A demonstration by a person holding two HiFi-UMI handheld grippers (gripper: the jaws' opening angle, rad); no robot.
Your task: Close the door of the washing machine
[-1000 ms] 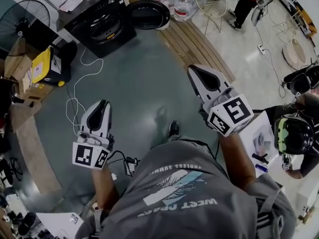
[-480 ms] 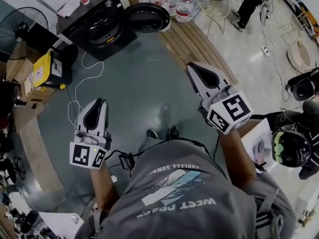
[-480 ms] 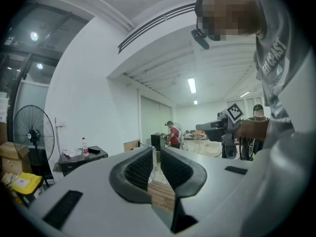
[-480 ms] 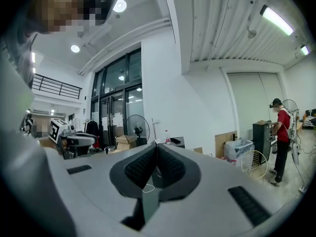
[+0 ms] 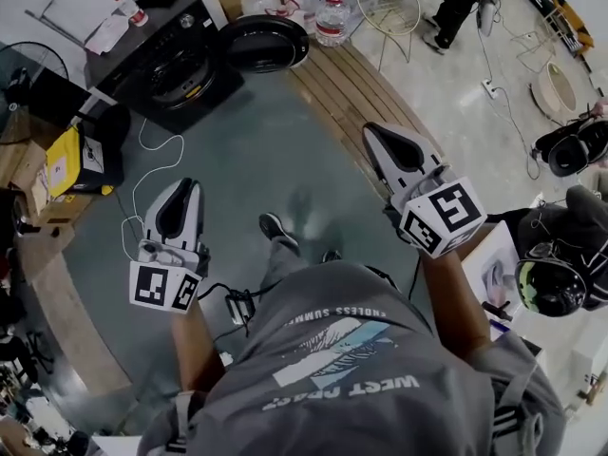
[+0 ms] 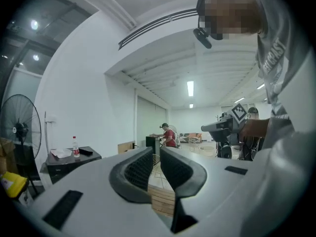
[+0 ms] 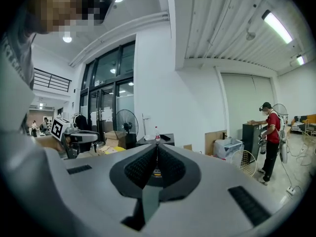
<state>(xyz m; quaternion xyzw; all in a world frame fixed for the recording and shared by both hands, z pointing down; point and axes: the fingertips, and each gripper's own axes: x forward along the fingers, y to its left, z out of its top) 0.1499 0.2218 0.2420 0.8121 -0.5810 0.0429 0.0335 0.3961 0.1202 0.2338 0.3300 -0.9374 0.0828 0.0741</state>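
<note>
Facing open door (image 5: 264, 44), dark drum (image 5: 180, 65); left tool (image 5: 187, 185) barely spread, right tool (image 5: 371, 130) pressed together.

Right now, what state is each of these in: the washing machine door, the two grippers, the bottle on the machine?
Washing machine door: swung open, not yet closed.
Left gripper: jaws slightly apart, nothing between them.
Right gripper: jaws together, empty.
Bottle: upright on the washing machine.

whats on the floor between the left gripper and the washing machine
In the head view, only bare grey floor and a loose white cable lie between the left gripper and the washing machine, whose door stands open.
</note>
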